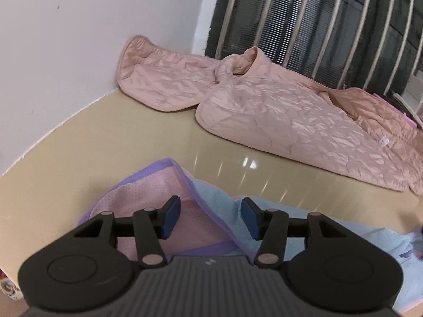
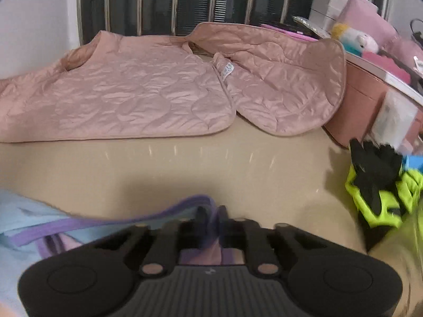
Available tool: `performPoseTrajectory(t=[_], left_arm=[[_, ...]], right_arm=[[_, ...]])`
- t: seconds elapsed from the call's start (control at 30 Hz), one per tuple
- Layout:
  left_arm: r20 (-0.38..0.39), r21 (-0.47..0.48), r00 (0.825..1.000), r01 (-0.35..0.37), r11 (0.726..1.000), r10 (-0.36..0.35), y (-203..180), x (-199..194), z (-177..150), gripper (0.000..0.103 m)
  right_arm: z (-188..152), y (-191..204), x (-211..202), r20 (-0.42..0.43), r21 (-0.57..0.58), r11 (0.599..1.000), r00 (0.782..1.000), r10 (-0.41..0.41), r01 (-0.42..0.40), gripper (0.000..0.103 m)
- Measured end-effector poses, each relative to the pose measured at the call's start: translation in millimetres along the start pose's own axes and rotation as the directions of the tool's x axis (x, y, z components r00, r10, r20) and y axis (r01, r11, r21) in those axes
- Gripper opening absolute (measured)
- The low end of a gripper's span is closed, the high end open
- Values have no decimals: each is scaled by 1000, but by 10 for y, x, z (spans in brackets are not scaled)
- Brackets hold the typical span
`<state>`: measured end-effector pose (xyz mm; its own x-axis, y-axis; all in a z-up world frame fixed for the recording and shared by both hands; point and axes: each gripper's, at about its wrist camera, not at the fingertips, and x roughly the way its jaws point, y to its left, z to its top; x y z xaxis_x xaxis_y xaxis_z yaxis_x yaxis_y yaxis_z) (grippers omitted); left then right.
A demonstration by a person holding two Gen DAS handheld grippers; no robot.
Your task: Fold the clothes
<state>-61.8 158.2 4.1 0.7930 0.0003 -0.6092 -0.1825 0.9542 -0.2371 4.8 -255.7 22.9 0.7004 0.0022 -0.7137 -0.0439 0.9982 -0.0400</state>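
The left gripper (image 1: pixel 210 218), jaws spread wide and holding nothing, hangs over the purple-trimmed pastel garment (image 1: pixel 148 187), which lies on the beige table (image 1: pixel 105 137) on the near side of the pink quilted jacket (image 1: pixel 277 111). The right gripper (image 2: pixel 211 218) is pinched narrow on the garment's purple hem (image 2: pixel 185 204). With only one corner held, a pull would likely drag the cloth crooked, or the thin hem could slip free. The gloves (image 2: pixel 375 174), right of the jacket, could snag a wide swing.

A quilted jacket (image 2: pixel 132 89) lies on the table (image 2: pixel 185 169) behind the garment (image 1: pixel 216 198).
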Motion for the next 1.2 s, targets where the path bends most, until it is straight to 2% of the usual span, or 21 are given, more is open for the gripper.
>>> performPoseTrajectory(t=[0.07, 0.1, 0.17, 0.27, 0.37, 0.47, 0.53, 0.6, 0.63, 0.8, 0.83, 0.87, 0.93, 1.0, 1.03, 1.1, 1.13, 1.2], left_arm=[[0, -2, 1000, -15, 1000, 15, 5, 5, 11, 52], [1, -3, 1000, -23, 1000, 23, 8, 7, 17, 52], [1, -5, 999, -38, 999, 38, 13, 12, 28, 53], [2, -9, 998, -61, 998, 61, 22, 19, 44, 59], [0, 13, 997, -72, 997, 72, -17, 43, 47, 65], [-4, 53, 996, -89, 995, 89, -71, 57, 33, 65], [-4, 58, 996, -89, 994, 89, -73, 54, 29, 65], [-4, 56, 996, -88, 995, 88, -72, 50, 27, 65], [-5, 56, 996, -89, 994, 90, -73, 49, 29, 65], [-17, 31, 997, -80, 996, 80, -54, 48, 56, 65], [-24, 4, 997, -70, 998, 70, -29, 37, 70, 65], [-29, -29, 998, -55, 998, 54, -2, 13, 85, 65], [-4, -137, 999, 31, 990, -32, 44, -146, 122, 64], [98, -143, 981, 178, 974, -165, -114, -392, 112, 67], [96, -100, 973, 221, 970, -212, -283, -468, 89, 67], [28, 67, 954, 297, 953, -299, -751, -519, -15, 70], [-6, 168, 943, 329, 929, -333, -967, -519, -113, 70], [-80, 348, 920, 386, 854, -383, -1374, -514, -303, 72]], right_arm=[[95, 14, -78, 66, -1, 1000, 998, 11, -11, 5], [122, 49, -191, 127, -24, 1000, 992, -1, 4, 5], [75, 93, -454, 247, -63, 998, 969, -4, 20, 5], [-265, 91, -772, 344, -65, 998, 939, 32, -11, 5], [-639, 39, -917, 419, -20, 1000, 908, -8, 17, 5], [-940, -73, -1051, 491, 67, 998, 870, -51, 20, 5], [-1049, -164, -1050, 493, 130, 992, 868, -59, -7, 5], [-1129, -178, -952, 445, 138, 990, 893, -61, 0, 5], [-1174, -176, -944, 433, 135, 991, 899, -65, 7, 5], [-1465, 67, -967, 494, -23, 992, 864, -96, 124, 6], [-1508, 95, -956, 486, -48, 991, 869, -90, 129, 6], [-1545, 110, -940, 471, -66, 990, 879, -80, 126, 6], [-1606, 112, -927, 439, -77, 991, 896, -66, 111, 6], [-1632, 100, -913, 424, -78, 992, 904, -60, 102, 6], [-1633, 95, -915, 424, -75, 992, 904, -59, 100, 6], [-1623, 84, -927, 419, -67, 994, 906, -53, 89, 6], [-1616, 81, -921, 417, -65, 994, 908, -48, 83, 6], [-1603, 66, -900, 412, -67, 995, 910, -41, 75, 6]])
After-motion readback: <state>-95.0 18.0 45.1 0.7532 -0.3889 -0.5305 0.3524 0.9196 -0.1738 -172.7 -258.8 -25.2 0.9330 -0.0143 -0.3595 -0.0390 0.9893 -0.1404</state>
